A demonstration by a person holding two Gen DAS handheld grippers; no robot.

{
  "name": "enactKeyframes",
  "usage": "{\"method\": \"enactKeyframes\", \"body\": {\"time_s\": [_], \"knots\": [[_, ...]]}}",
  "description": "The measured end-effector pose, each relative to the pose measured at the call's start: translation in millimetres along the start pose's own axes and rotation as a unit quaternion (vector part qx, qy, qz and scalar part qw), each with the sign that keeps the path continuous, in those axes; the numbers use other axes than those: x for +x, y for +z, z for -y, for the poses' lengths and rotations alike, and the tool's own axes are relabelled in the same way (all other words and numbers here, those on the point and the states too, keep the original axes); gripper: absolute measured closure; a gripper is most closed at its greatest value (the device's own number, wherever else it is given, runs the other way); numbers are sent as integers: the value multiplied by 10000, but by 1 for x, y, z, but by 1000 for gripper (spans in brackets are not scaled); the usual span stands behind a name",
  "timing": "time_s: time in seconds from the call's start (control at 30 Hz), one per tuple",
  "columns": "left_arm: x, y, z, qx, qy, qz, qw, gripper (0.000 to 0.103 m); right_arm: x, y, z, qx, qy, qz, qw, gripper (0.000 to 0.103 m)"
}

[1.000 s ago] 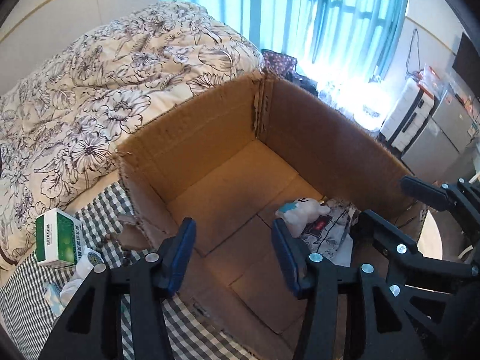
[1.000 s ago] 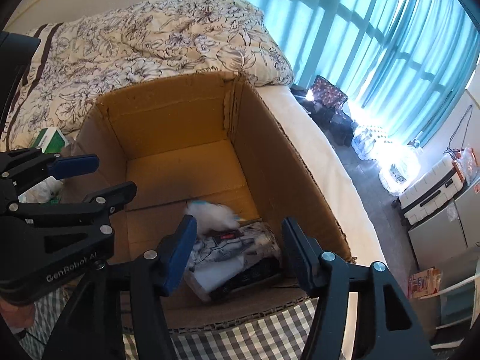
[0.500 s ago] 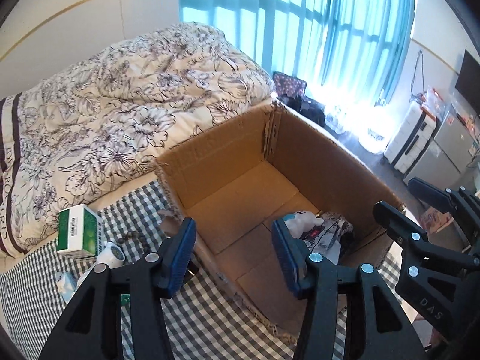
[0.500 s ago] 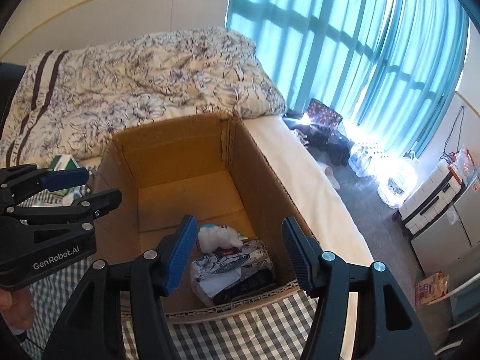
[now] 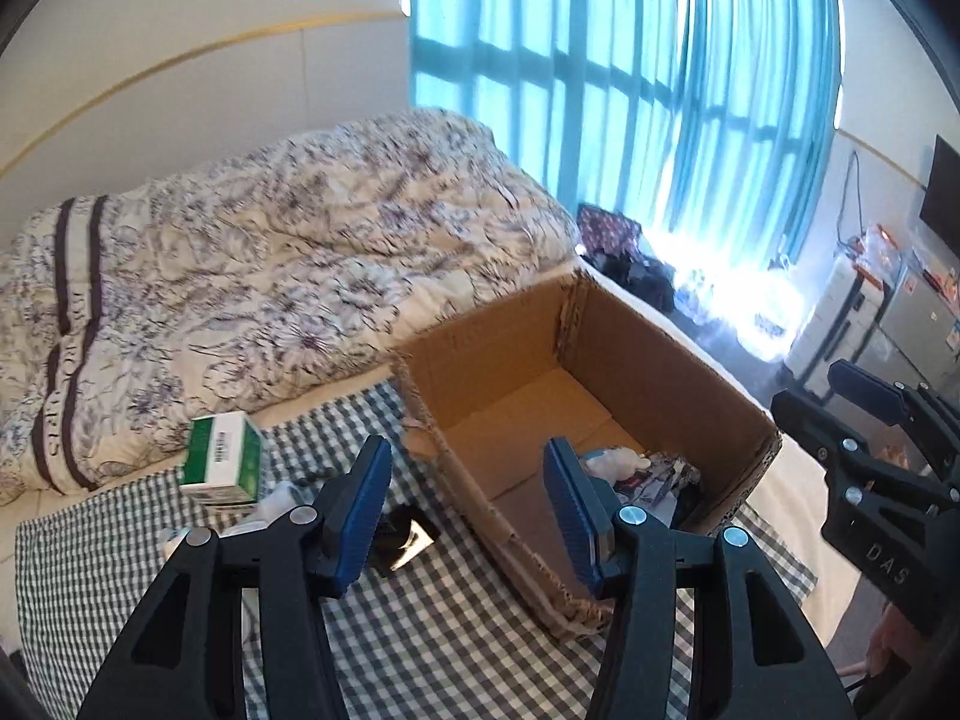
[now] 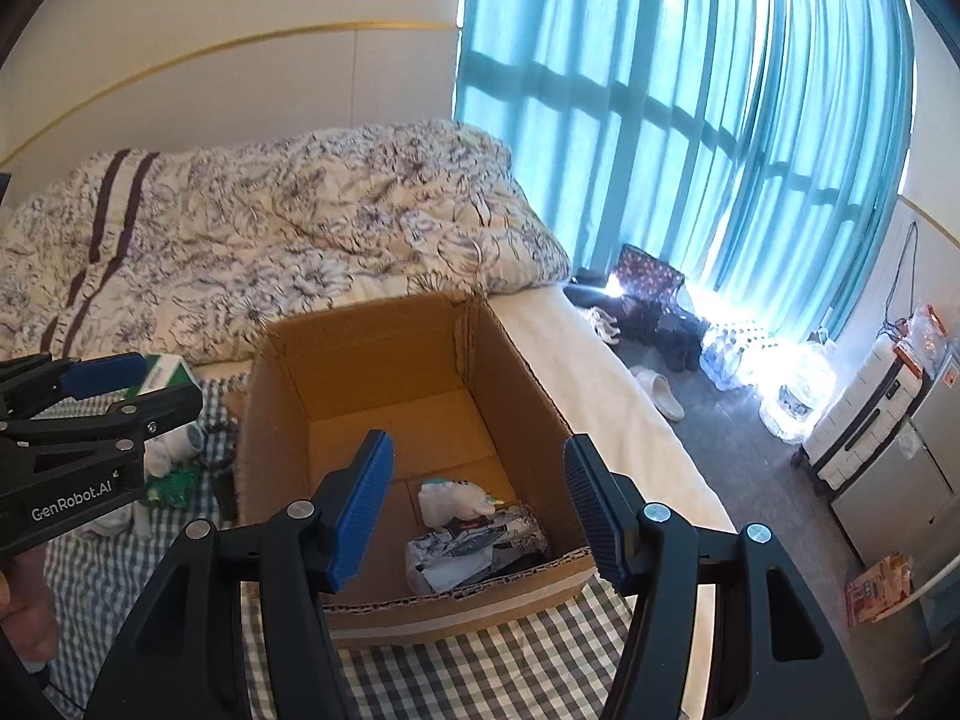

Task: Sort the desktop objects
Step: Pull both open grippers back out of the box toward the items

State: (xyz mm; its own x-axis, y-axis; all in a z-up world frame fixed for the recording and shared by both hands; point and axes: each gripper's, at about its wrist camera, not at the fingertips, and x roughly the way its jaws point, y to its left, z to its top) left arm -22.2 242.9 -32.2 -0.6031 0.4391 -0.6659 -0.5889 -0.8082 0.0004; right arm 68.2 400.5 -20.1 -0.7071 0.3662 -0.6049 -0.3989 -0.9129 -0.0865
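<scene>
Both tongs open and empty above the bed

Left tongs (image 5: 465, 504), which just widened slightly, and right tongs (image 6: 480, 510) hold nothing; a white toy (image 6: 453, 495) and crumpled packet (image 6: 474, 543) lie inside the cardboard box (image 6: 372, 354), a green carton (image 5: 222, 459) beside it on checked cloth (image 5: 420, 630), teal curtains (image 6: 690, 120) behind.

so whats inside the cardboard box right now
Inside the cardboard box, near the front wall: a small white plush toy and a crumpled printed packet. Something dark lies beside the packet, mostly hidden.
</scene>
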Motion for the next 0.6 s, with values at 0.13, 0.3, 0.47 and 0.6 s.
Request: {"method": "enactKeyframes", "body": {"time_s": [0.13, 0.3, 0.47, 0.6], "knots": [[-25, -11, -9, -107, 93, 194, 9997, 44, -16, -1, 0, 83, 93, 180, 9998, 44], [-51, -21, -23, -280, 237, 360, 9987, 42, -37, -6, -5, 151, 267, 339, 9990, 40], [-79, -28, -37, -337, 410, 542, 9971, 39, -56, -5, -7, 339, 723, 673, 9945, 37], [-96, -33, -48, -420, 531, 674, 9954, 34, -65, -2, -14, 368, 869, 771, 9925, 37]]}}
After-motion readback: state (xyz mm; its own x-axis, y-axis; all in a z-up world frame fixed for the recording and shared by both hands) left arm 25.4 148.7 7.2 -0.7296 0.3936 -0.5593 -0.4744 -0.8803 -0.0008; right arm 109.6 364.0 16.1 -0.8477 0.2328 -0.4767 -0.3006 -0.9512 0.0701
